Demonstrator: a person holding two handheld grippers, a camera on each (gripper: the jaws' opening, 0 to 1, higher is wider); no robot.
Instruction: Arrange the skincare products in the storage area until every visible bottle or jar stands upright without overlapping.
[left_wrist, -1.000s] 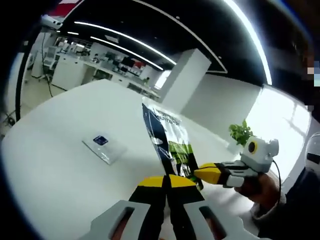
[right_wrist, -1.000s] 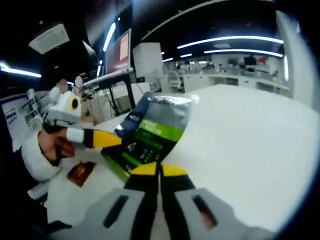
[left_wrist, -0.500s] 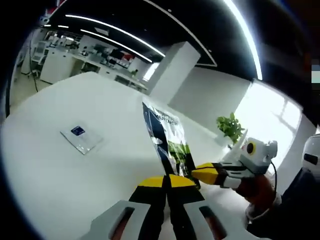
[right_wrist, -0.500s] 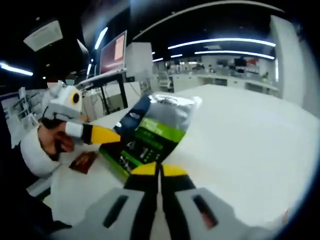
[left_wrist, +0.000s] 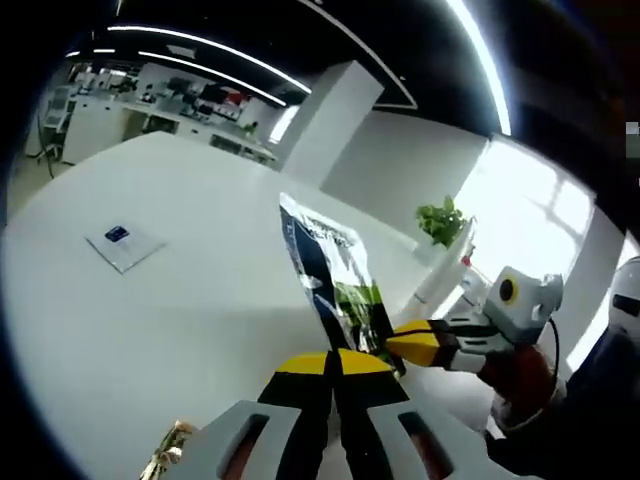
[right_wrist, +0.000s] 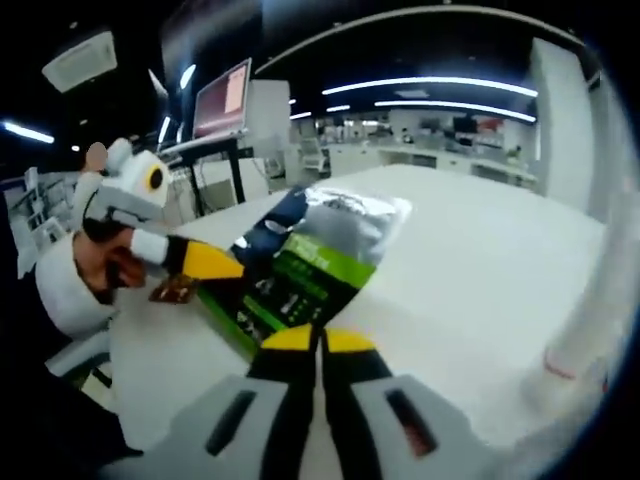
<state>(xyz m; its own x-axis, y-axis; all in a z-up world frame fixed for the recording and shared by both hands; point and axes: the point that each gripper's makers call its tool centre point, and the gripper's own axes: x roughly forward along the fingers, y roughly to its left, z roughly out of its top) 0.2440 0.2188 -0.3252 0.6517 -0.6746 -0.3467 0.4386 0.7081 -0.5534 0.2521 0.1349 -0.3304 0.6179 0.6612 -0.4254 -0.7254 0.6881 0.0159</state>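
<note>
Gripping foil pouch (left_wrist: 335, 285) w/ both grippers (left_wrist: 335, 362) (right_wrist: 318, 340), above table (left_wrist: 180, 300).

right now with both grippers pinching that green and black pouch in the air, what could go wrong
1. The pouch is held only by its lower edge, the left gripper and right gripper close together there; the tall unsupported top could flop or slip out.
2. Pulling the two grips apart might tear or crease the foil.
3. A white bottle stands near the right gripper; a swing could knock it over.
</note>
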